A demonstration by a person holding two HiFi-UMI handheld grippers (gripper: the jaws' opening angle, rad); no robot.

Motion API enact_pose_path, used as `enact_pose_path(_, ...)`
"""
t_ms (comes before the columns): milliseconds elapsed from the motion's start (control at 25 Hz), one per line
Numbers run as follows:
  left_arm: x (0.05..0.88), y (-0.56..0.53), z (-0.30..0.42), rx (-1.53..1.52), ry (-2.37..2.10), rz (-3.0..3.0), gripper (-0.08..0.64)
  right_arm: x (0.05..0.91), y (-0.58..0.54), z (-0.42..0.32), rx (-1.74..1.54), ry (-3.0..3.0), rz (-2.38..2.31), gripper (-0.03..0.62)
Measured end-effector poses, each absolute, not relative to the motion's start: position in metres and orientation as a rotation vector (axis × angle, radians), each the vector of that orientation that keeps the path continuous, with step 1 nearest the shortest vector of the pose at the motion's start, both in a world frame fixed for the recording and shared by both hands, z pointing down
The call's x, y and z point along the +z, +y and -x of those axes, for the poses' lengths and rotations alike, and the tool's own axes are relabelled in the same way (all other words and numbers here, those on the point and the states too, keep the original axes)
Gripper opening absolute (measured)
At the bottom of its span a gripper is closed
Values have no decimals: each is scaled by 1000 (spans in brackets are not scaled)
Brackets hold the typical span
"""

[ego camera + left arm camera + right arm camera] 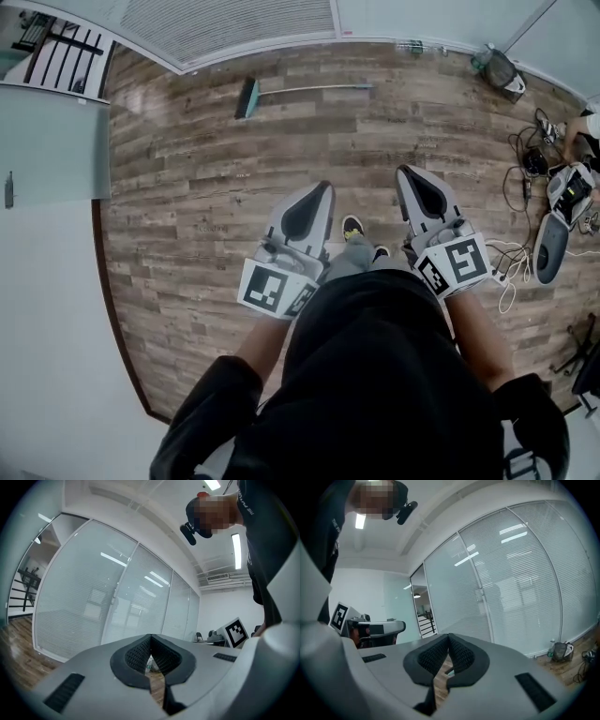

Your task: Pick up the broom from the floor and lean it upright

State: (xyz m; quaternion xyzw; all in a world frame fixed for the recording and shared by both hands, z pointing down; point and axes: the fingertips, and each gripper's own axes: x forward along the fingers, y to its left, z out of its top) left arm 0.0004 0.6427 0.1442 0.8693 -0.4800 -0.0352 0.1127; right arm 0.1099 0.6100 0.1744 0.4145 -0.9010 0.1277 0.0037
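On the brown wood-plank floor (187, 216), the teal-headed broom with a thin pale metal handle (309, 90) lies flat close to the foot of the slatted-blind glass wall (234, 28), well ahead of us. Its brush head is to the left and its long axis runs left to right, almost parallel to the wall.

Nearer to us, the grey left gripper with black ribbed pads (317, 192) is held low in front of the body and points towards the broom. Its own view shows the jaws closed together with nothing between them. The handle's middle stretch is straight ahead of this gripper, which we judge makes it the nearer one for a first hold.

Between the two tools, one black shoe with yellow trim (352, 226) shows on the planks.

The matching grey right gripper (412, 176) is likewise closed and empty. It points just past the handle's free right end, so it lies closer to that tip than to the brush.

Both tools are well apart from the broom. We judge that the approach is unfinished, and that both sets of jaws must open before any grasp across the handle.

At far right, a tangle of pale cables and grey equipment (548, 202) lies off the path.
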Motion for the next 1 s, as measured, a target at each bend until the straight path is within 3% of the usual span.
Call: enact_pose_path(1000, 139, 516, 24, -84, -1471, -2511, 15, 187, 480, -96, 452, -2802, -1280, 15)
